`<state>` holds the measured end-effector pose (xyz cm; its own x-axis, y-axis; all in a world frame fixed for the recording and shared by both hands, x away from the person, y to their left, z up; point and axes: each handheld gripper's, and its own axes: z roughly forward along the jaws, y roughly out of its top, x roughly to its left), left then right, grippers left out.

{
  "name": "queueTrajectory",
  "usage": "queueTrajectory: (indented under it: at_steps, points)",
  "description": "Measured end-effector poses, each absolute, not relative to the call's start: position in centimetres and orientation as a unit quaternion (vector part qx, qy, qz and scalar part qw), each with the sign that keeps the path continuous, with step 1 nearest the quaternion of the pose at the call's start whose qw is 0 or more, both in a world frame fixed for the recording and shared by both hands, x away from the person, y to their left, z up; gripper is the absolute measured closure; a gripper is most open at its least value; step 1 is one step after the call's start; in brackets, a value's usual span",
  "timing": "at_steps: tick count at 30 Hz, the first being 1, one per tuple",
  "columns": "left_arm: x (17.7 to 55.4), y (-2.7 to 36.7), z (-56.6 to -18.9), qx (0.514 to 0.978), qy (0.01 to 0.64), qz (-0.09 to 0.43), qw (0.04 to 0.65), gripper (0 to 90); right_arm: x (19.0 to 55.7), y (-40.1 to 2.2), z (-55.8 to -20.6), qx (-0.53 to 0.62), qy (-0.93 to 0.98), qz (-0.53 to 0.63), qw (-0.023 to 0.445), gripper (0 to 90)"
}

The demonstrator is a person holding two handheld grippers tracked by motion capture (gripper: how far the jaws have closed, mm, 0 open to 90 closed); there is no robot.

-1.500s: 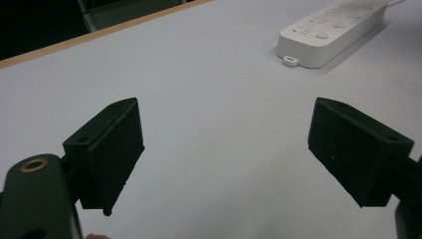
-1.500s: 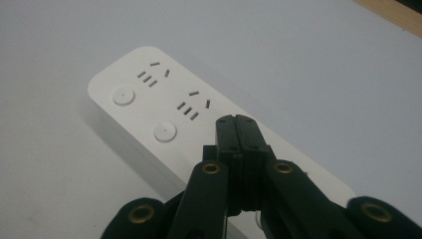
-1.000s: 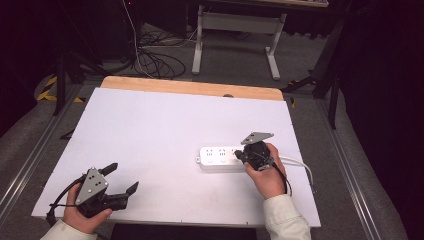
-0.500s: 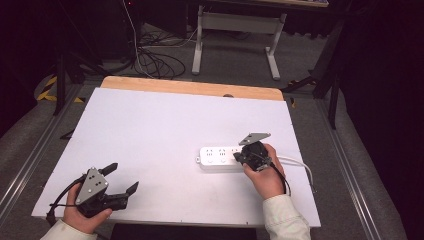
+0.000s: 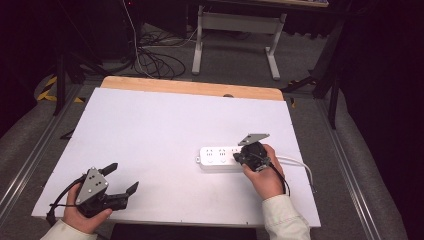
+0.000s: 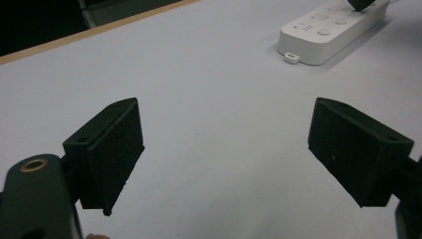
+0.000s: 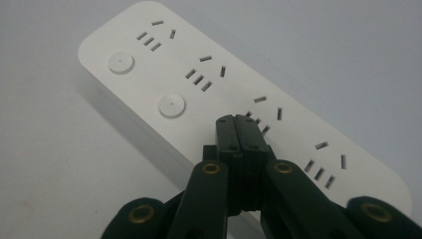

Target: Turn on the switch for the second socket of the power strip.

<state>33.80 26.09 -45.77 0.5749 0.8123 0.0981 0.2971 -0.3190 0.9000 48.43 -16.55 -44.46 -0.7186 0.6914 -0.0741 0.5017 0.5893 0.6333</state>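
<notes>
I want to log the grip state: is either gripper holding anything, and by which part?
Nothing is held. The right gripper is shut with its tips over the power strip; the left gripper is open.

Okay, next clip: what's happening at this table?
A person works a white power strip lying on the white table. The right gripper, jaws shut together, has its tip on the strip's top, apparently at a switch button. The left gripper sits open near the table's front edge, holding nothing.

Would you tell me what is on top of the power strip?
The shut right gripper tips rest on the power strip, over its third socket group. Two round buttons show; whatever sits under the tips is covered.
</notes>
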Motion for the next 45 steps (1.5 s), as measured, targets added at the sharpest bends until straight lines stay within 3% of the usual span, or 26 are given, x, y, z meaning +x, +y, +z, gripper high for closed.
queueTrajectory:
  at_steps: [45]
  points:
    - [33.77,26.05,-45.82,0.760,0.366,0.283,0.456,14.5,48.20,-16.49,-44.98,0.363,0.867,0.302,0.158,90.0]
